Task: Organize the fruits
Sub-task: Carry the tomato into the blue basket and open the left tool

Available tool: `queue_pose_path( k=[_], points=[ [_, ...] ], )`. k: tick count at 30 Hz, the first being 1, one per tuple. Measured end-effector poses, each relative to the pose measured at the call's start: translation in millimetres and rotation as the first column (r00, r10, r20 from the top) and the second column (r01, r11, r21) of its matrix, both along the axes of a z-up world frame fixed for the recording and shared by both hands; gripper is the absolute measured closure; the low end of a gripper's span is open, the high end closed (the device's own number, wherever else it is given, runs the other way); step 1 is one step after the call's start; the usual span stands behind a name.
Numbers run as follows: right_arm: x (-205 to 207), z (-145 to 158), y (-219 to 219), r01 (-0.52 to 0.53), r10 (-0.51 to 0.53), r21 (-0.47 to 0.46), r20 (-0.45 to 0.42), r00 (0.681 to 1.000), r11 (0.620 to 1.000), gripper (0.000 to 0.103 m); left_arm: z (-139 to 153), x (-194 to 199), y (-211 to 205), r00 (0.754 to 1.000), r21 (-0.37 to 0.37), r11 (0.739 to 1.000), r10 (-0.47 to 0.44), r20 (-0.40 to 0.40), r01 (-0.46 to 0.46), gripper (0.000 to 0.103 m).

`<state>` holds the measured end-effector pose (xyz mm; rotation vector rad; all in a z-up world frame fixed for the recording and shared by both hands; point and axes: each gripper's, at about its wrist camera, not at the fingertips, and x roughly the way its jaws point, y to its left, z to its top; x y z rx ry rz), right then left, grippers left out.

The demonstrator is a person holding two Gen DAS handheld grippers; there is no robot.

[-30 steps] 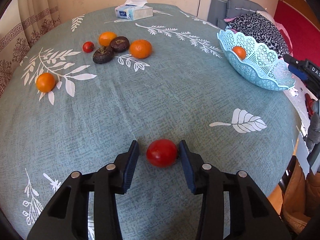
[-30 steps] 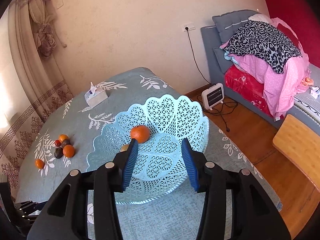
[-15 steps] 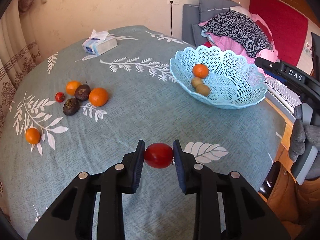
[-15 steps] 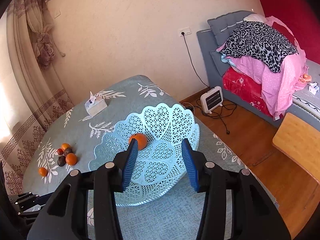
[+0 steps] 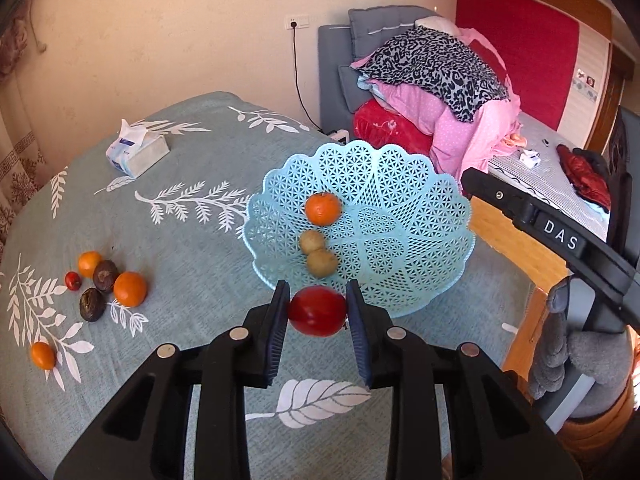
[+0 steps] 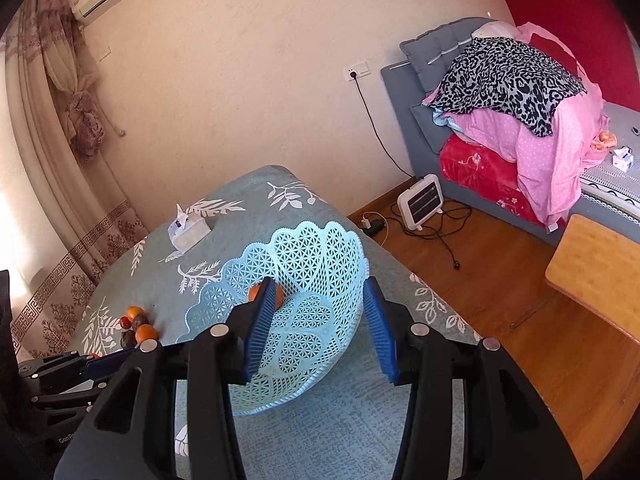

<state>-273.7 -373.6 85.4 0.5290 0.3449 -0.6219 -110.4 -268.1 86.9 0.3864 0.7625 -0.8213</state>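
Observation:
A red tomato [image 5: 317, 311] is held off the tablecloth, with my left gripper [image 5: 317, 294] shut on it just short of the near rim of the light blue lattice basket [image 5: 400, 184]. In the basket lie an orange [image 5: 323, 209] and two brownish-green fruits [image 5: 312, 241]. My right gripper [image 6: 318, 312] stands open at the basket's [image 6: 320, 248] right side, nothing between its pads; its left finger half hides the orange [image 6: 256, 293]. Loose on the cloth at the left are oranges [image 5: 130, 289], two dark fruits [image 5: 105, 276] and a small tomato [image 5: 73, 281].
A tissue box [image 5: 138, 150] sits at the table's far side. A gloved hand [image 5: 560, 340] holds the right gripper past the table's right edge. Off the table are a wooden floor, a small heater [image 6: 420, 202], a wooden stool [image 6: 592, 272] and a bed piled with blankets.
My left gripper closed on the red tomato, lifted it off the cloth and carried it up to the basket. The right gripper shifted slightly and kept the same opening.

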Motion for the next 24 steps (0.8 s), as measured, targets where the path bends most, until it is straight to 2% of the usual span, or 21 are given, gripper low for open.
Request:
queue_pose_path(
  k=[9, 11, 13, 15, 17, 19, 24],
  points=[
    [1, -3, -1, -0.005, 0.005, 0.013, 0.002, 1.0, 1.0, 0.056, -8, 2, -32, 0.997, -0.023, 0.998, -0.057, -0.052, 0.055, 0.073],
    [1, -3, 0, -0.007, 0.007, 0.011, 0.002, 1.0, 1.0, 0.056, -7, 3, -32, 0.997, -0.044, 0.997, -0.058, -0.057, 0.056, 0.064],
    [1, -3, -1, -0.005, 0.005, 0.013, 0.004, 1.0, 1.0, 0.056, -3, 2, -27, 0.997, -0.082, 0.995, -0.055, -0.045, 0.051, 0.028],
    [1, -4, -2, -0.002, 0.002, 0.019, 0.004, 1.0, 1.0, 0.056, 3, 1, -21, 0.999, -0.113, 0.992, -0.049, -0.015, 0.047, 0.023],
    [1, -4, -2, 0.003, -0.003, 0.02, 0.003, 1.0, 1.0, 0.05, 7, 3, -16, 0.999, -0.123, 0.992, -0.044, -0.01, 0.042, 0.021],
    [1, -5, -1, 0.001, -0.001, 0.018, 0.002, 1.0, 1.0, 0.05, 11, 4, -12, 1.0, -0.129, 0.991, -0.02, 0.008, 0.021, 0.014],
    [2, -4, 1, 0.001, -0.001, 0.014, 0.001, 1.0, 1.0, 0.049, 25, 1, 0, 0.992, -0.141, 0.99, 0.036, 0.12, -0.019, 0.01]
  ],
)
